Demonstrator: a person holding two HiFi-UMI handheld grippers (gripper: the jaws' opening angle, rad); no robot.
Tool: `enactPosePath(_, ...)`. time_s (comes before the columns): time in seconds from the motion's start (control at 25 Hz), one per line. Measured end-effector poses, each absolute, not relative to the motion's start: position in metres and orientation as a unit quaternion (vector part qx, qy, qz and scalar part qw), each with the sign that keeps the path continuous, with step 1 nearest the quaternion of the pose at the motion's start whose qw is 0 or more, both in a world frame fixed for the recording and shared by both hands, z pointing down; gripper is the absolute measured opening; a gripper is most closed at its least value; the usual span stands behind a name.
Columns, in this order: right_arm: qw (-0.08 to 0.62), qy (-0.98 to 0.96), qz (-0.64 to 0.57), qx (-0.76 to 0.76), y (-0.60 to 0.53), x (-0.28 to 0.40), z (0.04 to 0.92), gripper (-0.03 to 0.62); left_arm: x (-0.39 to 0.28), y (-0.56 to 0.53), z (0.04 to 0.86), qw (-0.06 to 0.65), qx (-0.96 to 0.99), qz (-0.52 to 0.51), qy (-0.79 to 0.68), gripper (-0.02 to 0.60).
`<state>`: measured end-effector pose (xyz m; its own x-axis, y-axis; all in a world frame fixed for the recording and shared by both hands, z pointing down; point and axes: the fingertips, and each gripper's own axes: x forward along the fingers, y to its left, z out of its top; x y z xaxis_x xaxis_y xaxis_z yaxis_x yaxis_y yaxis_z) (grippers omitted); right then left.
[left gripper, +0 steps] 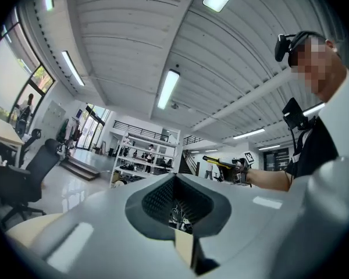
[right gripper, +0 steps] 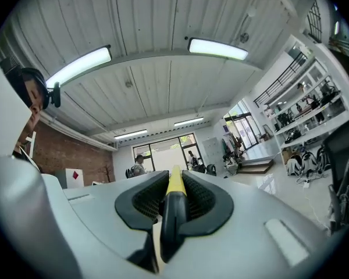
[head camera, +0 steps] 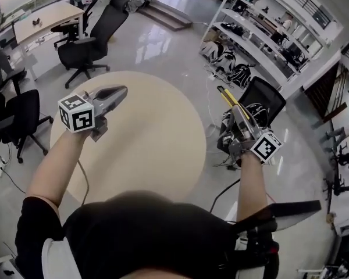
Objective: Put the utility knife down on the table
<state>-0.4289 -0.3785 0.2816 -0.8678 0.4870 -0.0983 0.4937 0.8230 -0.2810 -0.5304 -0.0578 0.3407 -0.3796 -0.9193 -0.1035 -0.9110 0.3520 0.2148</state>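
Progress looks slight from where I stand: the utility knife point(head camera: 229, 100) is not yet on the table point(head camera: 163, 150). It sits in the right gripper point(head camera: 239, 118), whose jaws are drawn in narrow and clamped on the black handle, with the yellow body sticking out ahead of them and roughly level. That gripper hangs beyond the right edge of the round, pale table, over the glossy floor point(head camera: 163, 45) and in front of a black chair point(head camera: 264, 97), so the knife is off to the side of the tabletop, not above it. The left gripper point(head camera: 118, 90) is over the table's left part, its jaws brought together with nothing between them, and it takes no part in the hold. The tabletop itself shows bare where I can see it. By my reckoning the whole of the job is left: the knife has to be brought across over the table, lowered until it rests there, and the jaws then have to let go. A careless release out here would drop it on the floor.
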Motion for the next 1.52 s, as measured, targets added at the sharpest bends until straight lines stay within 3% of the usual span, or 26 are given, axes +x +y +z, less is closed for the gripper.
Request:
enactPosePath(0.44, -0.073, 0.907, -0.215, 0.355, -0.444, -0.743, 0.453, 0.086, -0.725, -0.151, 0.48, 0.128, 0.476, -0.118, -0.862, -0.001)
enactPosePath(0.6, -0.122, 0.891, -0.258, 0.352, -0.449, -0.822, 0.534, 0.086, -0.783, -0.176, 0.536, 0.165, 0.459, -0.14, -0.862, 0.0)
enactPosePath(1.08, -0.233, 0.868, -0.305, 0.316, -0.46, -0.914, 0.705, 0.087, -0.876, -0.266, 0.65, 0.21, 0.482, -0.134, -0.84, 0.0)
enactPosePath(1.52, -0.288, 0.847, -0.307, 0.325, -0.426, -0.937, 0.773, 0.087, -0.903, -0.301, 0.701, 0.229, 0.491, -0.13, -0.831, 0.0)
